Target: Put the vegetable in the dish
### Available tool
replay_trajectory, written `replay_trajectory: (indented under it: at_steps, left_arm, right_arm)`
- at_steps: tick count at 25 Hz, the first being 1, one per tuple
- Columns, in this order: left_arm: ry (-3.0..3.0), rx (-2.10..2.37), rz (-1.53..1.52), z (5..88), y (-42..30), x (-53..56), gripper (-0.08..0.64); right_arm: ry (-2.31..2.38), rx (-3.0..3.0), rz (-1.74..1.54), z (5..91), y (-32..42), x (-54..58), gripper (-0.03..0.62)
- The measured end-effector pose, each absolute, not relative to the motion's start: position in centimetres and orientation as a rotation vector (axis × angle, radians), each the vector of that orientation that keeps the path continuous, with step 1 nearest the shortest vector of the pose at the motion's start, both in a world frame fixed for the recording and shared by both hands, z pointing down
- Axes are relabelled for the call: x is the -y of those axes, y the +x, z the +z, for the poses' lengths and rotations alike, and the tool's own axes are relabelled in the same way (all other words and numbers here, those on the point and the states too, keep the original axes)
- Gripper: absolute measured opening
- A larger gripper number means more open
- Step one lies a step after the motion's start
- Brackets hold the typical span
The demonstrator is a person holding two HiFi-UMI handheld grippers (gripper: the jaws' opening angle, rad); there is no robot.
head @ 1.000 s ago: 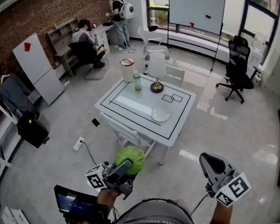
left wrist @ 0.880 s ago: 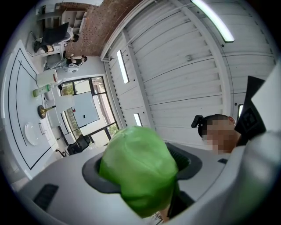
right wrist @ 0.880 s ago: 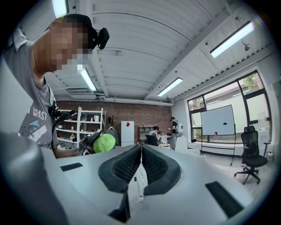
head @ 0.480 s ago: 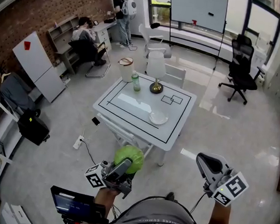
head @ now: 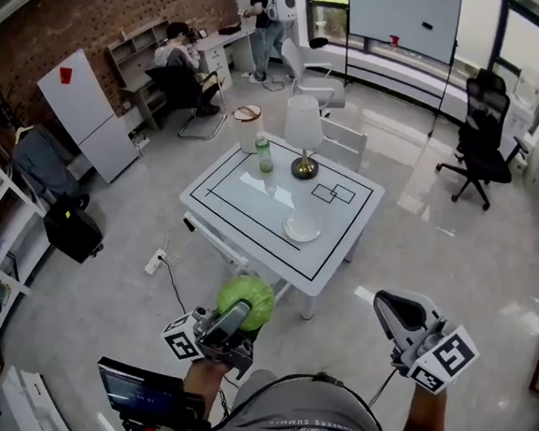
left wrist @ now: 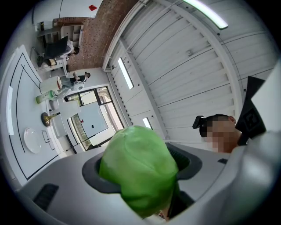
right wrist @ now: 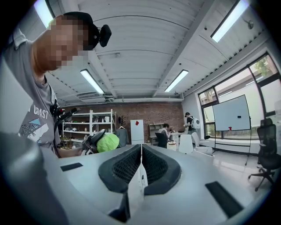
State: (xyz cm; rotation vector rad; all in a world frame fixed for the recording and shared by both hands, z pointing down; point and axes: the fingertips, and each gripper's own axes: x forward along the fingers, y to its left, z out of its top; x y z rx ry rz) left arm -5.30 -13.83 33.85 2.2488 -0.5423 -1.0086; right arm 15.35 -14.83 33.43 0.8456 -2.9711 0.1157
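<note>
The left hand-held gripper [head: 234, 321], a grey plastic body with dark rubbery pads, had its jaws spread wide and pressed on the vegetable [head: 248, 299], a smooth, glossy, bright green head with faint leaf-like folds. From the head view it looked nearly round; in the left gripper view it was slightly longer along the jaws, its domed end pointing out past the tips and its narrower end down between the pads. It was held in the air off the bench's near edge, well apart from the dish.

The right hand-held gripper [right wrist: 141, 151] had its jaws together with nothing between them, their black pads showing a fine mesh texture; its cube with square markers sat at the rear.

The bench [head: 252, 204] was a white, glossy rectangle with thin black lines drawn on it. The dish [head: 302, 228], round, shallow and white, lay inside the lines toward the near right corner. A lamp [head: 302, 166] with a round brass-coloured base and a pale shade stood near the far edge, with a green bottle [head: 265, 156] just beside it toward the far left corner
</note>
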Motion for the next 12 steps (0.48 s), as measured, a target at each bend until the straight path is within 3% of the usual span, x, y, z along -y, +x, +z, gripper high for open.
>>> replay_trajectory:
  at_steps: [12]
  left_arm:
    - [2.223,0.507,-0.965,35.3,-8.4,17.9,0.311]
  right_arm:
    - [0.901,2.934,0.155,34.5,12.2,17.9,0.009]
